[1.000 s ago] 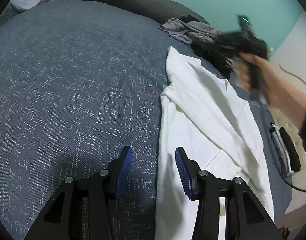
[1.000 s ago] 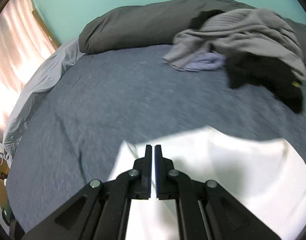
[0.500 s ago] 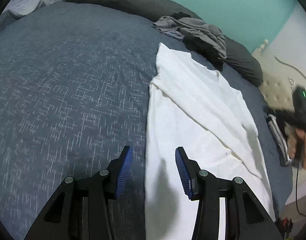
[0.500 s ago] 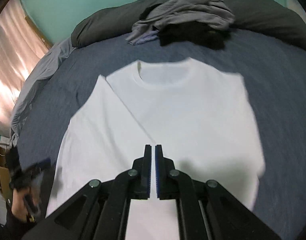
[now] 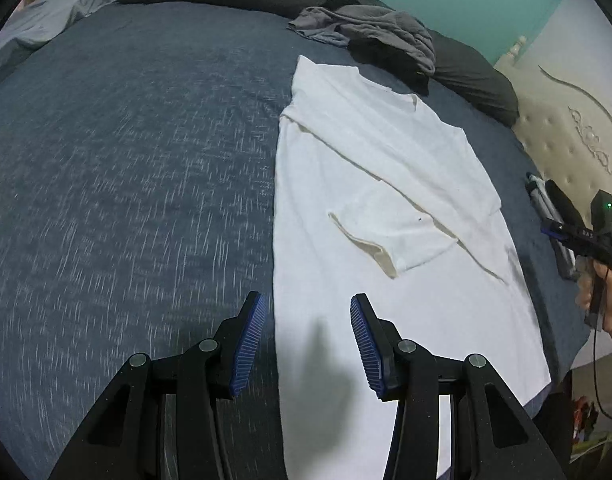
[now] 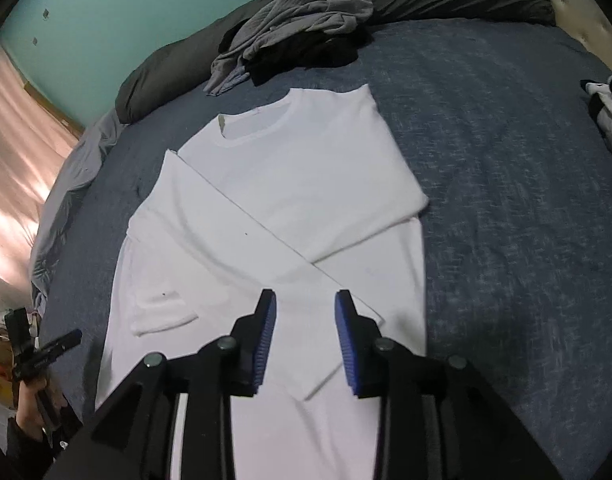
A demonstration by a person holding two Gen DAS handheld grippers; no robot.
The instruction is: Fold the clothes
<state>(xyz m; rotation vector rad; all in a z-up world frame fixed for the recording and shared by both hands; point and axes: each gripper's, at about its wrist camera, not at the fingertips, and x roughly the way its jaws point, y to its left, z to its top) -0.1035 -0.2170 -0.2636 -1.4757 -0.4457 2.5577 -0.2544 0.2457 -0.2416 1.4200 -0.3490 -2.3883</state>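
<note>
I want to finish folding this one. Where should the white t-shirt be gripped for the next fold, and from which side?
Probably the hem corners nearest the grippers. The white t-shirt lies flat, both sides folded in, collar far. The open left gripper and the opening right gripper, both empty, already hover over the near end.

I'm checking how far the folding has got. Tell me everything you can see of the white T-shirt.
The white T-shirt lies flat on the dark blue bedspread, neckline toward the pile of grey and black clothes. It looks like soft, plain knit. Both sides are folded inward, their edges crossing diagonally over the middle; one short sleeve lies on top. The bottom half is still unfolded. Neither pair of tongs touches it.
</note>
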